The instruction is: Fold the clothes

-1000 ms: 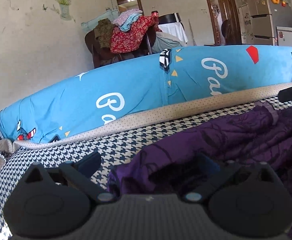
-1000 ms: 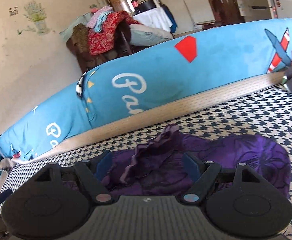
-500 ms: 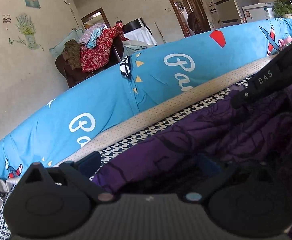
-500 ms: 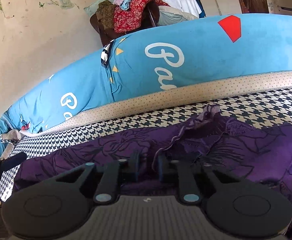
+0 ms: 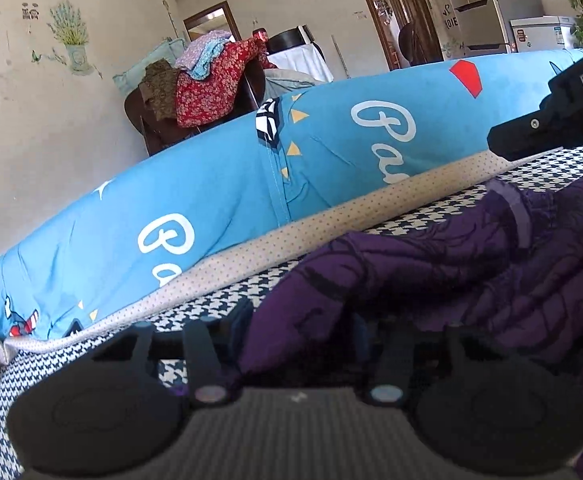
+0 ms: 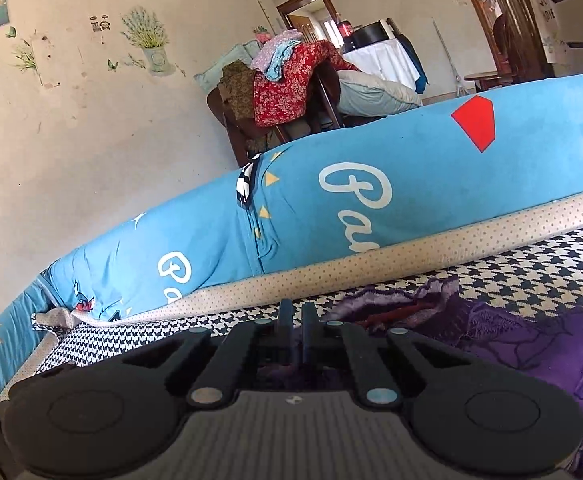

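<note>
A crumpled dark purple garment [image 5: 431,272] with a black print lies on the houndstooth mattress cover [image 5: 51,364]. My left gripper [image 5: 303,320] sits at its left edge. The jaws are closing, a thick fold of the cloth fills the gap, and the left finger [image 5: 243,320] presses its side. The right finger is buried in fabric. In the right wrist view my right gripper [image 6: 296,308] is shut, with purple cloth pinched low between the fingers. The garment [image 6: 531,344] and its frilled edge [image 6: 403,300] trail off to the right. The right tool's black body [image 5: 563,112] shows at the left view's right edge.
A long blue printed bolster [image 5: 211,200] [image 6: 371,200] with a beige dotted border runs along the far side of the mattress. Behind it a chair piled with clothes [image 5: 211,92] [image 6: 283,88] stands by the wall. A fridge [image 5: 475,8] and a doorway are further back.
The left jaws went from wide open to closed in on the purple fold. The right jaws shut on the frilled edge and drew it left; the right tool now looms larger in the left view.
</note>
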